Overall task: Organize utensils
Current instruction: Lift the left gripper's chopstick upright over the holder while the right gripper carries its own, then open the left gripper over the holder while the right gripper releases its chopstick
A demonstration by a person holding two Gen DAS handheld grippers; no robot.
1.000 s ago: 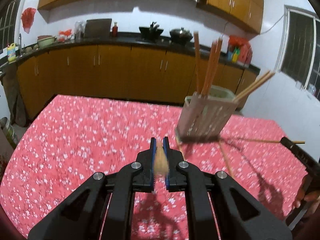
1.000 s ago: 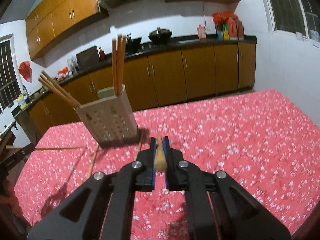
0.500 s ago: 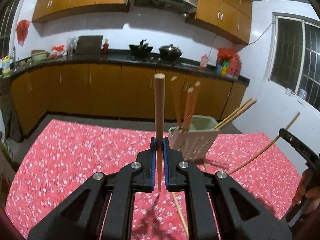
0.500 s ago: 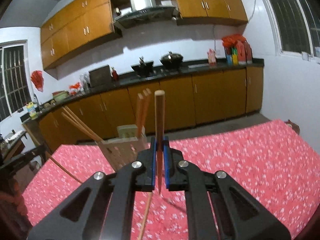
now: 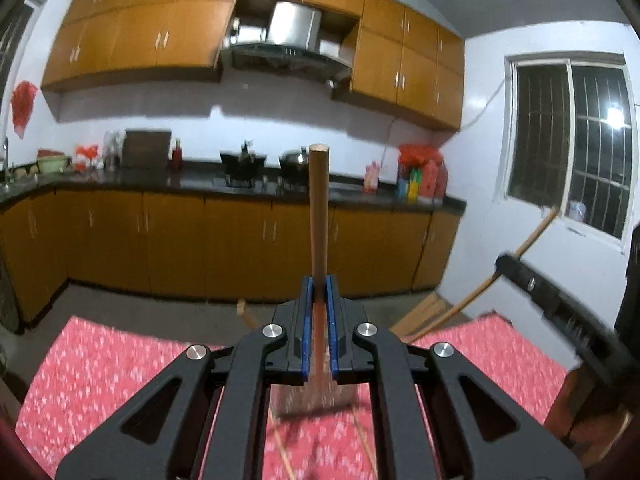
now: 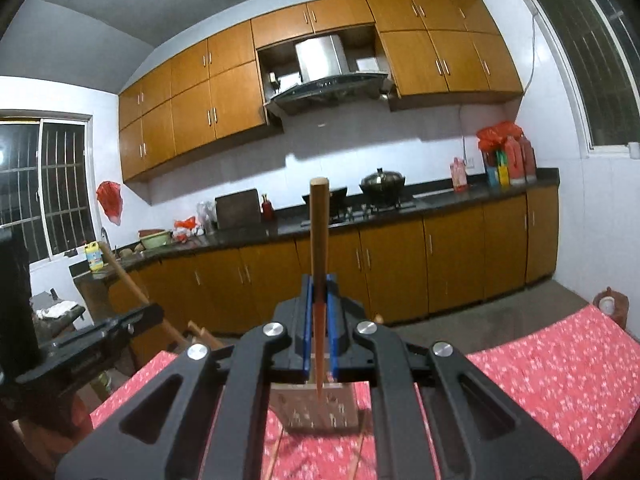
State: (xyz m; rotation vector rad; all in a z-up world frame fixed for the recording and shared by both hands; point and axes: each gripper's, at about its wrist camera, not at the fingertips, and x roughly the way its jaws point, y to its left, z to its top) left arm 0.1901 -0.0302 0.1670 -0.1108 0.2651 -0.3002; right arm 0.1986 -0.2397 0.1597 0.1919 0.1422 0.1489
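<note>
My left gripper (image 5: 319, 292) is shut on a wooden chopstick (image 5: 319, 216) that stands upright between the blue pads. My right gripper (image 6: 319, 292) is shut on another wooden chopstick (image 6: 319, 236), also upright, its thin tip pointing down over the holder. The beige perforated utensil holder (image 6: 314, 406) stands on the red floral table just beyond both grippers and shows in the left wrist view (image 5: 312, 398) too, mostly hidden by the fingers. Chopsticks lean out of the holder (image 5: 416, 316). Each gripper appears in the other's view (image 5: 560, 312) (image 6: 92, 344).
The red floral tablecloth (image 6: 552, 364) covers the table. Loose chopsticks lie on it by the holder (image 5: 282, 450) (image 6: 276, 454). Brown kitchen cabinets and a dark counter with pots (image 6: 382, 190) run behind. A window (image 5: 572, 140) is on the right wall.
Both grippers have lifted and tilted up, each raising its chopstick from lying low to upright. The holder has dropped low in both views, under the fingers.
</note>
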